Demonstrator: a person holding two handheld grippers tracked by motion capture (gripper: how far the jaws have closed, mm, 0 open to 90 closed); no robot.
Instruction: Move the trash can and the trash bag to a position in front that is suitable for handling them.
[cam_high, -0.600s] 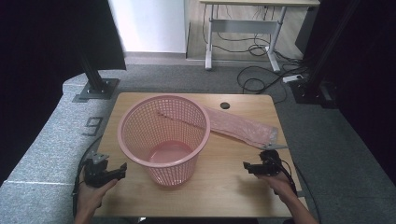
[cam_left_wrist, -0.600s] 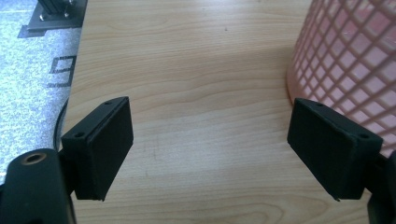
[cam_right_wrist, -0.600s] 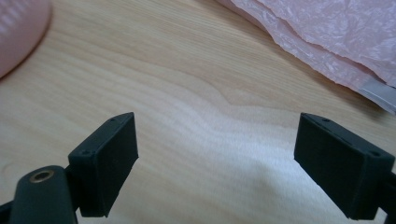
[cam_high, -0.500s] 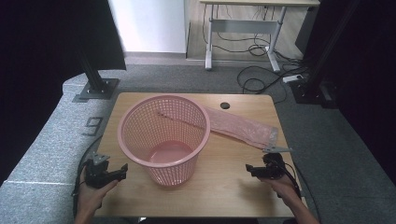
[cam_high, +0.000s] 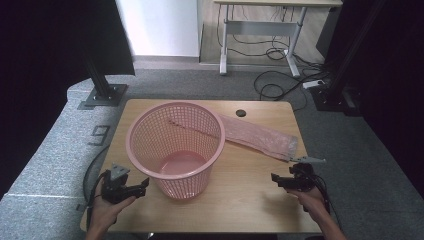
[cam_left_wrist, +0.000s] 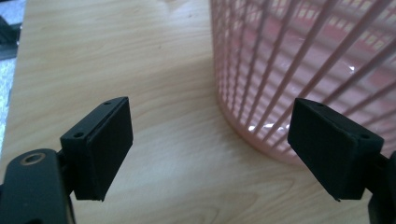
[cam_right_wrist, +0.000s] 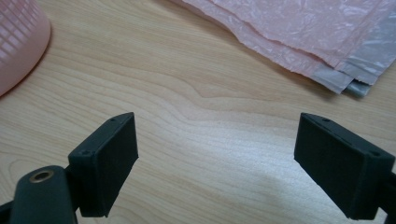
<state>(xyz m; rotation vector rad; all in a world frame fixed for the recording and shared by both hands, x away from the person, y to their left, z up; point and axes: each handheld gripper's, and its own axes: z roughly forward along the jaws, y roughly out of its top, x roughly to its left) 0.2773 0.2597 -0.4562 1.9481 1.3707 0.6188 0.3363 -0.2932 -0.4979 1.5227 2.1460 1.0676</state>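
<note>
A pink mesh basket (cam_high: 175, 147) stands upright on the wooden table (cam_high: 250, 195), left of centre. Behind and to its right lies a flat stack of pink plastic bags (cam_high: 260, 137), reaching from the basket's rim toward the table's right side. My left gripper (cam_high: 142, 186) rests near the front left corner, open, its jaws pointing at the basket's (cam_left_wrist: 299, 70) lower wall with nothing between them. My right gripper (cam_high: 276, 179) sits near the front right, open and empty, with the bags' (cam_right_wrist: 299, 32) near edge ahead of it and the basket (cam_right_wrist: 18, 42) at the left.
A round cable hole (cam_high: 241, 113) marks the table's far edge. Grey padding (cam_high: 55, 160) borders the table on the left. Black stand bases (cam_high: 102, 95) sit on the carpet beyond, with a desk frame (cam_high: 260, 45) and cables farther back.
The right gripper has slid slightly toward the person and to the right. The left gripper has stayed in place.
</note>
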